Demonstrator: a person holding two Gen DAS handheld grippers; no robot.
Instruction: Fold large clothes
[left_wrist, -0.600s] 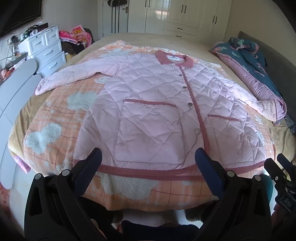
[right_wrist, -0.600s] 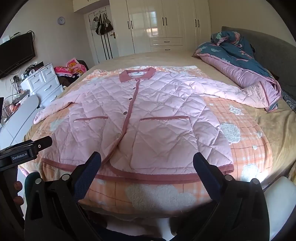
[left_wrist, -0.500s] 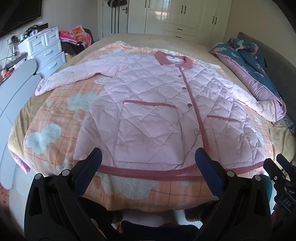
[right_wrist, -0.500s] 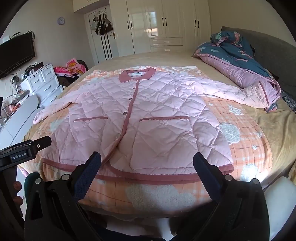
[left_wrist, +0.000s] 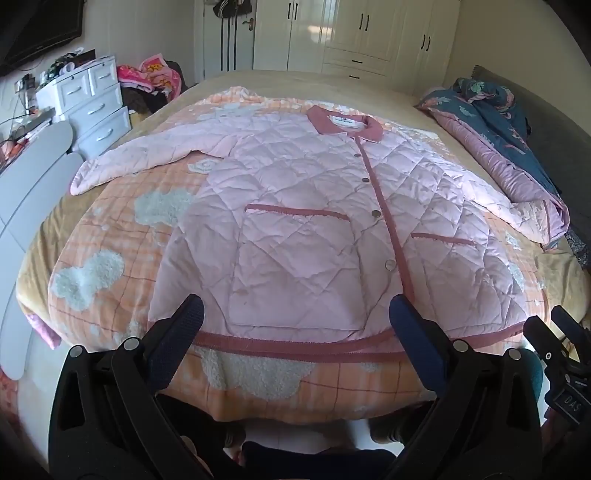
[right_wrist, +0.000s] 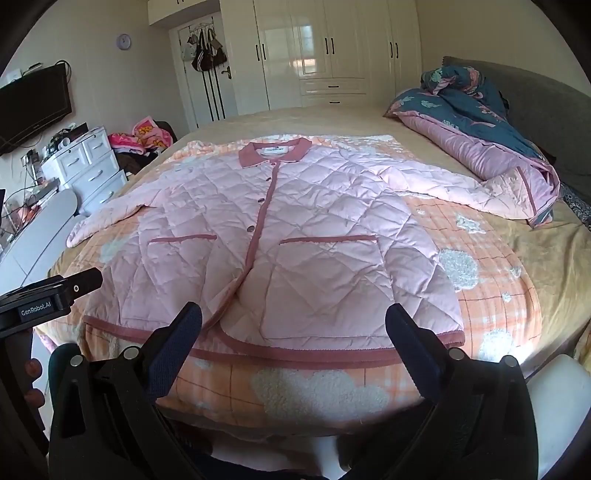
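A large pink quilted jacket (left_wrist: 306, 221) with a darker pink collar, placket and hem lies flat and face up on the bed, both sleeves spread out; it also shows in the right wrist view (right_wrist: 280, 240). My left gripper (left_wrist: 295, 317) is open and empty, held above the jacket's hem near the bed's foot. My right gripper (right_wrist: 293, 321) is open and empty, also just short of the hem. The right sleeve's cuff lies against the heaped quilt.
The jacket rests on an orange checked blanket (left_wrist: 110, 236) with white fluffy patches. A heaped blue and pink quilt (right_wrist: 476, 125) lies at the right by the grey headboard. White drawers (left_wrist: 92, 103) stand left of the bed. Wardrobes (right_wrist: 325, 55) line the far wall.
Almost nothing has moved. Both grippers stay open at the foot of the bed, with only a very slight drift of the views.
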